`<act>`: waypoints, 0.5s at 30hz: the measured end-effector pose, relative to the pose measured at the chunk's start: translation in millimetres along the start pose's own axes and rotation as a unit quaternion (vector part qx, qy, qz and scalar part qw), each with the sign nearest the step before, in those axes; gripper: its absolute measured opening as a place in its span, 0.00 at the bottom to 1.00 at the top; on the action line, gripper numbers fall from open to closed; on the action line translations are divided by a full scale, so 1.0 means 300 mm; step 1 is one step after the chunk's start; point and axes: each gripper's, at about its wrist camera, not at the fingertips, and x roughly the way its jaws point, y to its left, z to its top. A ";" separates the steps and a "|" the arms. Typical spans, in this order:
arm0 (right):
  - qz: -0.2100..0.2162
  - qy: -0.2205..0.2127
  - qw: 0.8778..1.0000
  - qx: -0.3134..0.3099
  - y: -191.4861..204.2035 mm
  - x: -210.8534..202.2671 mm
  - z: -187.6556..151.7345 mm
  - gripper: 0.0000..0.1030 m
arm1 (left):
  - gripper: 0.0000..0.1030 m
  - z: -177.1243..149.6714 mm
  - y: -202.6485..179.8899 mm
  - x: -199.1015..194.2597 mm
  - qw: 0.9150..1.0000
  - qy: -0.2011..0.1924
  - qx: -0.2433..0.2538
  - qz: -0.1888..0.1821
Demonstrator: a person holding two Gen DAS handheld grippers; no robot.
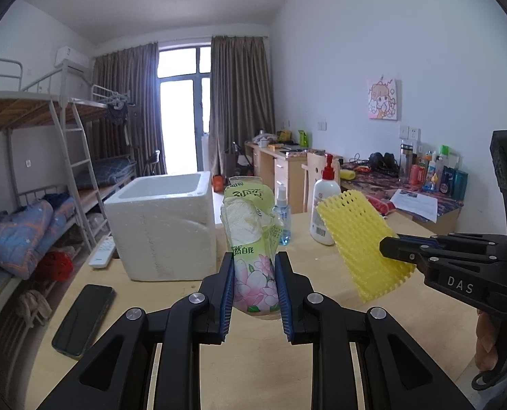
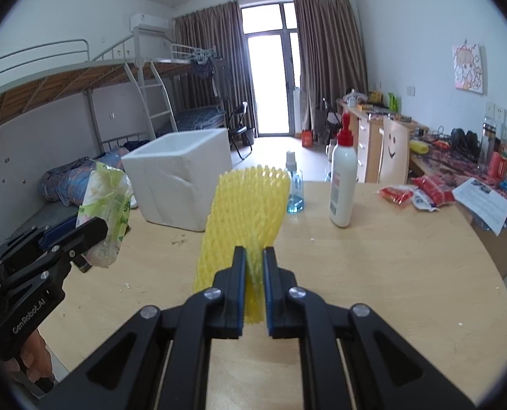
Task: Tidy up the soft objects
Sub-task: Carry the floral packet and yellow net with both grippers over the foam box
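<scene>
Slippage looks likeliest: left gripper (image 1: 254, 285) pinches the tissue pack (image 1: 251, 239) at frame centre, right gripper (image 2: 254, 285) clamps the yellow foam net (image 2: 244, 215), both limp, short of the foam box (image 1: 164, 218) upper left

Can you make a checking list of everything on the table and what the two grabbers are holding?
Surface: wooden table, a few crumbs on it.
Job's things: tissue pack and yellow foam net, both held off the table; white foam box open at the top.
Clutter: lotion bottle, spray bottle, phone, remote, red packets.
Grippers: left gripper shut on tissue pack; right gripper shut on yellow foam net.
Cables: nothing seen on the table.
Surroundings: bunk beds, desk, curtains.
</scene>
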 end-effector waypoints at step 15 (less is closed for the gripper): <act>0.017 -0.043 0.999 -0.016 0.024 -0.085 0.003 0.12 | 0.24 0.008 0.002 -0.138 0.999 -0.037 0.005 0.012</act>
